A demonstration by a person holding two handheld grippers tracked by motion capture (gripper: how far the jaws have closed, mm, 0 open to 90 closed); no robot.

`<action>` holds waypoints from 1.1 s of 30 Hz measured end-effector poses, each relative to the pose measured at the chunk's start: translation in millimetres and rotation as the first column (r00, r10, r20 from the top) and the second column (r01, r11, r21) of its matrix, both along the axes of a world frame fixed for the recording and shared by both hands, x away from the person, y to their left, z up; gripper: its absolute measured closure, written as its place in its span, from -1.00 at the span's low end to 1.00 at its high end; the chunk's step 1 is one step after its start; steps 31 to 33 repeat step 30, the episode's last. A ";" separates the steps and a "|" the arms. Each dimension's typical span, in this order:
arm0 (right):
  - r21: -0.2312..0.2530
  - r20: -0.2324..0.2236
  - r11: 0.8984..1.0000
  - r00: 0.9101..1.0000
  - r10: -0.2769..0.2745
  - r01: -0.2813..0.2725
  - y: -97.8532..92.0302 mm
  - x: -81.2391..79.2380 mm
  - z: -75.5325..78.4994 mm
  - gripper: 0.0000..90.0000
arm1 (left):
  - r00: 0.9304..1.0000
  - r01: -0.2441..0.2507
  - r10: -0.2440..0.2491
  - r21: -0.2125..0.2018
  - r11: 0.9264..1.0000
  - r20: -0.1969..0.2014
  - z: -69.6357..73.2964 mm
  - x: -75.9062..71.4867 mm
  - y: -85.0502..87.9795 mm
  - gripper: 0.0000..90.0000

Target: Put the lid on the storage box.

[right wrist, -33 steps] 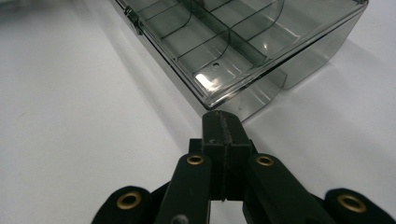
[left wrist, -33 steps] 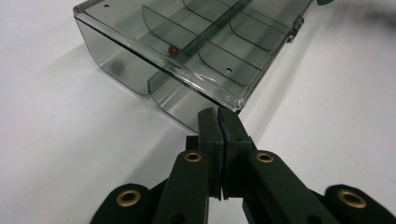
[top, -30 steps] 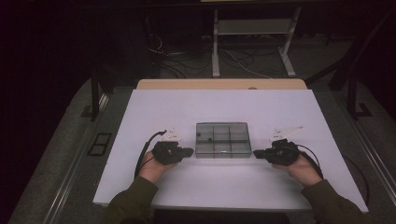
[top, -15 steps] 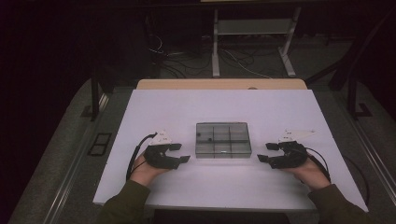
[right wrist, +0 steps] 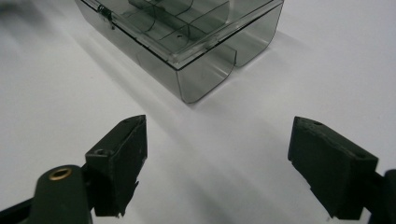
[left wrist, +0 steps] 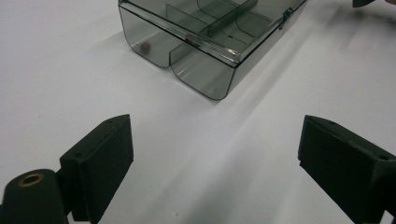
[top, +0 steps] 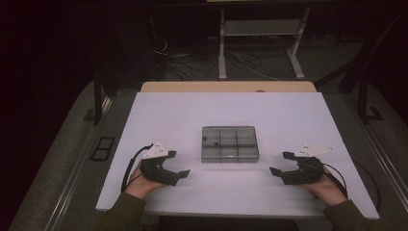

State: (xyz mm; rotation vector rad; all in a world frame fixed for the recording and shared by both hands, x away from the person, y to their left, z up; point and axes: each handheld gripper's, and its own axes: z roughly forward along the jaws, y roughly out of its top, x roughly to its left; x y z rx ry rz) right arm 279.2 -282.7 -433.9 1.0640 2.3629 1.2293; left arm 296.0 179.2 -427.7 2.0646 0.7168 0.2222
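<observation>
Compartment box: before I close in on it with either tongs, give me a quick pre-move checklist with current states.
1. Left tongs open: ok, jaws wide apart with nothing between them.
2. Right tongs open: ok, jaws wide apart and empty.
3. Both tongs apart from the smoky clear compartment box: ok, bare white table lies between each and the box.
4. Box lid shut: looks ok, the lid lies flat on the box with its latch at the edge; whether the latch is engaged, cannot tell.
5. Contents: cannot tell, one small dark round item shows through the wall of an end compartment; the others are unclear.
6. Box sits flat on the table: ok.
</observation>
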 end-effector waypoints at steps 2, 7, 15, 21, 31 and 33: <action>0.002 0.007 1.000 1.000 -0.007 0.007 -0.1 -4.0 -1.1 -0.58 | 1.000 -0.002 0.002 0.007 1.000 0.001 -0.3 -1.2 1.0 -0.86; -0.001 0.022 1.000 1.000 -0.008 0.008 -1.6 -9.7 -3.0 -0.58 | 1.000 -0.011 0.011 -0.004 1.000 0.000 -1.1 -6.4 2.6 -0.97; -0.008 0.023 1.000 1.000 0.001 -0.001 -1.6 -13.3 -6.6 -0.58 | 1.000 0.015 -0.015 -0.009 1.000 0.012 -7.2 -11.6 3.6 -1.00; -0.013 0.025 1.000 1.000 -0.001 0.002 -2.4 -13.4 -7.2 -0.58 | 1.000 0.010 -0.010 -0.034 0.999 0.005 -8.7 -10.0 2.9 -1.00; -0.009 0.026 1.000 1.000 0.000 0.000 -3.0 -13.7 -7.0 -0.58 | 1.000 0.008 -0.009 -0.030 1.000 -0.007 -9.7 -10.4 -3.0 -1.00; -0.009 0.026 1.000 1.000 0.000 0.000 -3.0 -13.7 -7.0 -0.58 | 1.000 0.008 -0.009 -0.030 1.000 -0.007 -9.7 -10.4 -3.0 -1.00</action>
